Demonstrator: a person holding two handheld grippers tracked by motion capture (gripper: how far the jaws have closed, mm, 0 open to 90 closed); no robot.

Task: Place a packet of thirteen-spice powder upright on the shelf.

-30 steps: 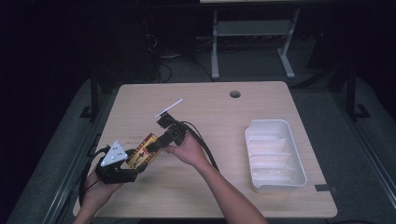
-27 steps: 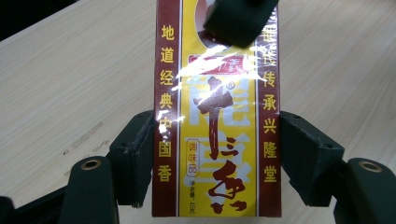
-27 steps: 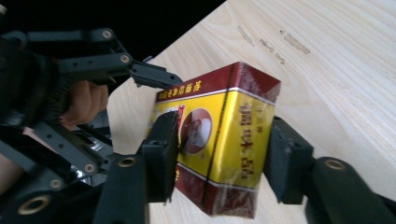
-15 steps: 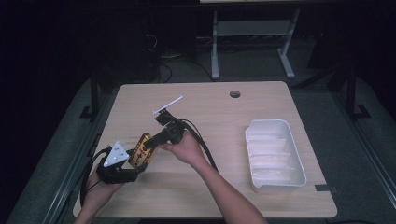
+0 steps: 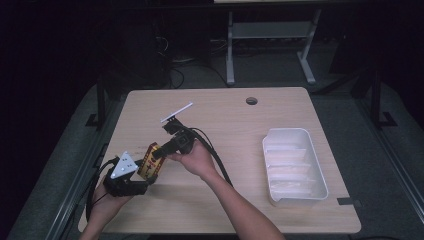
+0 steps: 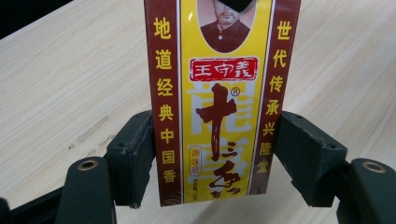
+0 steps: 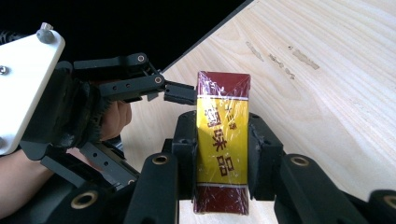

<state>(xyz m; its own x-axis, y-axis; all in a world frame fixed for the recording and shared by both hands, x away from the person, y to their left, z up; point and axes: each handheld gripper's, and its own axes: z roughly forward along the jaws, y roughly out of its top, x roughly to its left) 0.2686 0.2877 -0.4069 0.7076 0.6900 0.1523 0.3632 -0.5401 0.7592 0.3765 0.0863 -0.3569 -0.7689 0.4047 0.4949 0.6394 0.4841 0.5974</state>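
Closing over the last second, the right gripper (image 7: 221, 154) now has its pads pressed on both narrow sides of the spice box (image 7: 222, 144), whose place has hardly changed since the earlier frames. That red-and-yellow box, wrapped in clear film, sits near the left front part of the wooden table (image 5: 240, 125), between the two grippers. In the left gripper view the left gripper (image 6: 217, 154) has a jaw at each long edge of the spice box (image 6: 217, 93); whether its right pad touches cannot be told. The box's top is cut off there by the frame. From above, the right hand (image 5: 197, 159) reaches leftward across the table, and the left hand (image 5: 107, 202) rests low at the front edge.
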